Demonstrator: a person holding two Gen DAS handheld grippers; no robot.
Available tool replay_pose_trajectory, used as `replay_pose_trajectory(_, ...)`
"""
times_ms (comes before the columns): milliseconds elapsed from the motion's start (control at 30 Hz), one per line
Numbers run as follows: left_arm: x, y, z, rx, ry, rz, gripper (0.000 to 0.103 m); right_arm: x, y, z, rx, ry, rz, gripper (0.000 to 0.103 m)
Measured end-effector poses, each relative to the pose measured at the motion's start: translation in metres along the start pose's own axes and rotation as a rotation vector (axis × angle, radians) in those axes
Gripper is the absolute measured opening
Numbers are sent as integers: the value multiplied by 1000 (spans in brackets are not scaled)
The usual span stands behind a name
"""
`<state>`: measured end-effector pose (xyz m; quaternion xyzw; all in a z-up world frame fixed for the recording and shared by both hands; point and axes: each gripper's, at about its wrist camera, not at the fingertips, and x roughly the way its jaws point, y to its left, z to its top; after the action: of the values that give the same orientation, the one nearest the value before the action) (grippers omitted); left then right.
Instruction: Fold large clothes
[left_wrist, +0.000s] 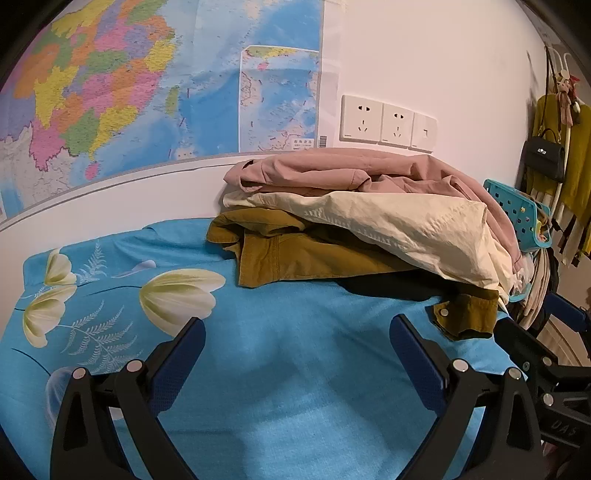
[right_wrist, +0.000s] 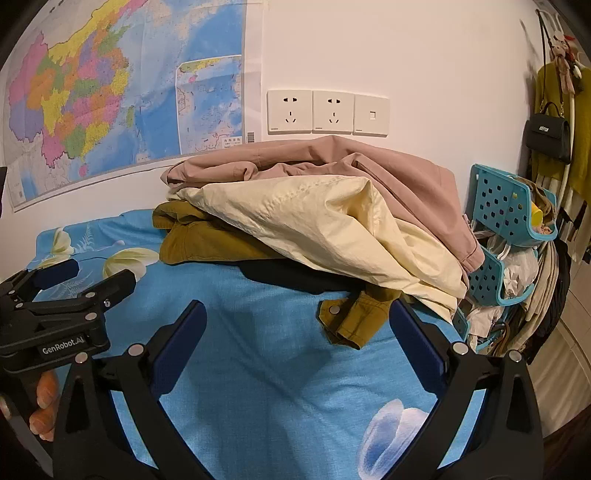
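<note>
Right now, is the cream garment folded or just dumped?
Dumped, not folded: the cream garment lies crumpled and draped over the mustard jacket, under the pink one.

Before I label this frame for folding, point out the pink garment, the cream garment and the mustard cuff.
pink garment (right_wrist: 399, 173), right wrist view, on its upper folds.
cream garment (right_wrist: 325, 225), right wrist view, mid panel.
mustard cuff (left_wrist: 467, 314), left wrist view, beside its snap.

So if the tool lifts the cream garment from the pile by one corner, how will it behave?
The cream garment is probably floppy: it drapes and creases over the mustard jacket. It looks thin, so likely light. The pink garment lies partly on it and may get dragged along.
</note>
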<state>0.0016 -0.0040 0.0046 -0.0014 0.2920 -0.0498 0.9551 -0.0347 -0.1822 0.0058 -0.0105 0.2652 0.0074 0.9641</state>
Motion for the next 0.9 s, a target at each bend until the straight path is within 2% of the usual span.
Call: replay_pose_trajectory(900, -1, 0, -1, 0, 0, -1, 96, -2, 4, 1, -3, -10, 11, 97)
